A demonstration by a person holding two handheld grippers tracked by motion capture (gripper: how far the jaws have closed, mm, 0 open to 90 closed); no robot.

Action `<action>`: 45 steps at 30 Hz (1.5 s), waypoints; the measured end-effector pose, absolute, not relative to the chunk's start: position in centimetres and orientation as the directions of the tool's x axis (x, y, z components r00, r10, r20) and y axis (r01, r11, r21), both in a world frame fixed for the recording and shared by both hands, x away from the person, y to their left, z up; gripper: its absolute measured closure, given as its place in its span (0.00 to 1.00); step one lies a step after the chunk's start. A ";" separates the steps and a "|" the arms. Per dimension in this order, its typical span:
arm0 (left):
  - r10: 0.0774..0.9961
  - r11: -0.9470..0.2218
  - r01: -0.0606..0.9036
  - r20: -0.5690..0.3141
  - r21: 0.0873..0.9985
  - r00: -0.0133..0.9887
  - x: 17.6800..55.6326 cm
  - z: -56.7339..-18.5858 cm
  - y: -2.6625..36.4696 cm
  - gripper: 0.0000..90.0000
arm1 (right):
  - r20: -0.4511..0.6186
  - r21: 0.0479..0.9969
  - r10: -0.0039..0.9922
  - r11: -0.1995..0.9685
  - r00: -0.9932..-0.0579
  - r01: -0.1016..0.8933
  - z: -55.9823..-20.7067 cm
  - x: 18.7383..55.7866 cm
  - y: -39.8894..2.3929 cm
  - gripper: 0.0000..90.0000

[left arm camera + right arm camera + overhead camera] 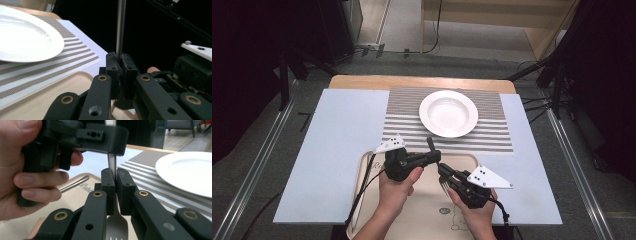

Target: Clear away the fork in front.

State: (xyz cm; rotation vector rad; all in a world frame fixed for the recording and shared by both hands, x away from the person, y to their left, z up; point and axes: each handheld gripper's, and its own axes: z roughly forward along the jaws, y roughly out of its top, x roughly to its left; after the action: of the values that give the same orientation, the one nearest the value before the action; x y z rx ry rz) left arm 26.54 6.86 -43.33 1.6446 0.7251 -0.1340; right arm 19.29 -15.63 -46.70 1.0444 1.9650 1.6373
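Both claws grip one fork (pixel 115 226) above the tray (pixel 464 160), low in the centre of the high view. The left claw (pixel 120 65) is clamped on its handle, the right claw (pixel 115 182) on its neck. The plate (pixel 448 113) lies beyond.

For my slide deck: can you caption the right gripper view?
Right claw and left claw both shut on a fork, above a beige tray, beside a white plate.
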 end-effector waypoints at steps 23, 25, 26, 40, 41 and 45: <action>0.331 -0.042 0.491 -0.452 0.870 0.828 26.3 -42.2 11.2 0.96 | 0.159 0.948 0.871 -0.002 -0.466 0.318 -46.3 19.2 -24.7 0.00; 0.336 -0.052 0.491 -0.448 0.870 0.828 26.2 -42.2 11.5 0.96 | 0.161 0.947 0.883 -0.012 -0.442 0.321 -46.5 19.1 -25.8 0.00; 0.336 -0.054 0.494 -0.451 0.868 0.827 26.2 -42.3 11.7 0.96 | 0.159 0.946 0.890 -0.014 -0.427 0.324 -46.6 19.0 -26.3 0.00; 0.333 -0.059 0.517 -0.471 0.854 0.816 26.0 -42.5 14.3 0.96 | 0.096 0.947 0.941 0.013 -0.323 0.321 -47.8 17.6 -31.1 0.00; 0.335 -0.062 0.519 -0.472 0.852 0.815 25.9 -42.5 14.5 0.96 | 0.090 0.947 0.944 0.018 -0.317 0.321 -47.9 17.5 -31.3 0.00; 0.340 -0.066 0.524 -0.475 0.849 0.812 25.7 -42.5 15.2 0.96 | 0.087 0.946 0.948 0.018 -0.306 0.325 -48.2 17.1 -32.2 0.00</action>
State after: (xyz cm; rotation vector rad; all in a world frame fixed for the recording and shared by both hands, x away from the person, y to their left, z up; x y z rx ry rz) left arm 25.72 15.23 -42.55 1.6733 0.6854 -0.1729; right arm 17.13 -32.24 -48.16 1.3098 1.6853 1.3010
